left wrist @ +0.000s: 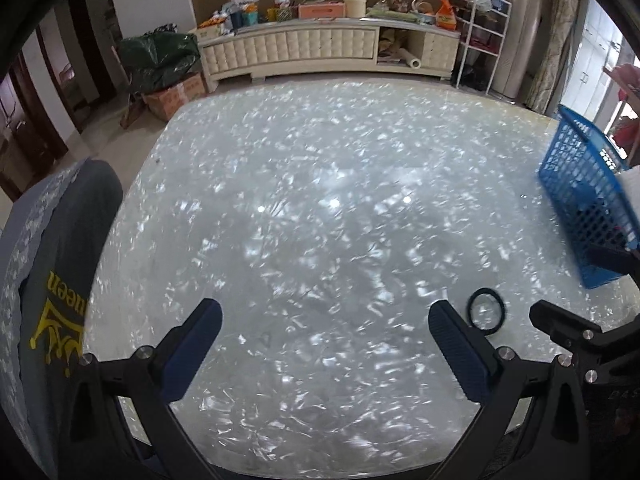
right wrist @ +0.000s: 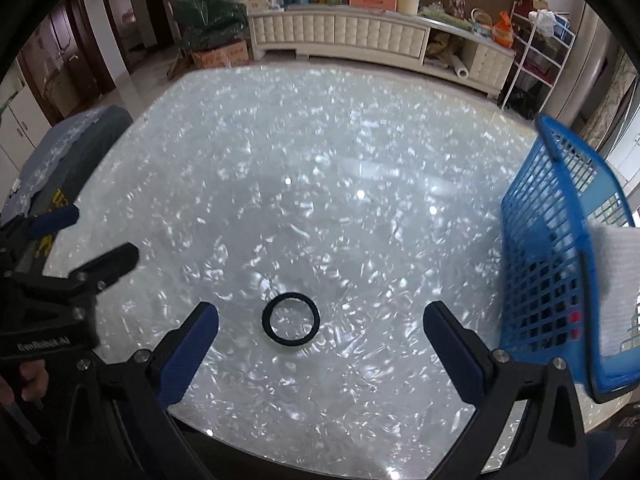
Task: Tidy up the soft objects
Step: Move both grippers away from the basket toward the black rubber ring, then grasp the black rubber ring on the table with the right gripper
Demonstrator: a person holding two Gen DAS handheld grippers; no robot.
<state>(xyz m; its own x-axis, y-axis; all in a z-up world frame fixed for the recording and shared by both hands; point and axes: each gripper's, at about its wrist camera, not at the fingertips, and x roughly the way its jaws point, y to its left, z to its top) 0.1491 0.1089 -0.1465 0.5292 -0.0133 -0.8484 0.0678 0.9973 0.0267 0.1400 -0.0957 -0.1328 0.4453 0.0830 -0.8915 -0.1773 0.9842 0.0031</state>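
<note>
A: Where the right tool [right wrist: 320, 354] hangs over the near edge of the counter [right wrist: 320, 152], what lies between its fingers?

B: A black elastic ring [right wrist: 291, 319], flat on the shimmering surface, a little ahead of the blue pads [right wrist: 190, 354] and slightly left of centre. Nothing touches it. The fingers are spread wide, holding nothing.

A: And the left tool [left wrist: 325, 354]?

B: Also spread wide and empty. From its own camera the ring [left wrist: 487, 311] sits just to the right of its right pad, outside the gap, between that pad and the black body of the right tool [left wrist: 576, 336], which enters at the near right.

A: Where is the basket?

B: A blue plastic mesh basket [right wrist: 556, 240] stands at the right edge of the counter, tilted so that its open side shows. A white towel-like cloth [right wrist: 618, 280] lies against its right side, and something dark with a red spot shows through the mesh; I cannot tell what it is. In the left view the basket [left wrist: 580, 184] is at the far right.

A: Anything else soft?

B: A dark grey garment [left wrist: 60, 280] with yellow lettering and a crown print is draped at the left edge, with a paler grey patterned cloth [left wrist: 28, 236] beside it. In the right view the garment [right wrist: 76, 148] lies at the far left, behind the left tool [right wrist: 80, 248].

A: Beyond the counter?

B: A long cream cabinet [left wrist: 320, 46] crowded with packages, and a white wire rack [left wrist: 480, 36] to its right.
</note>
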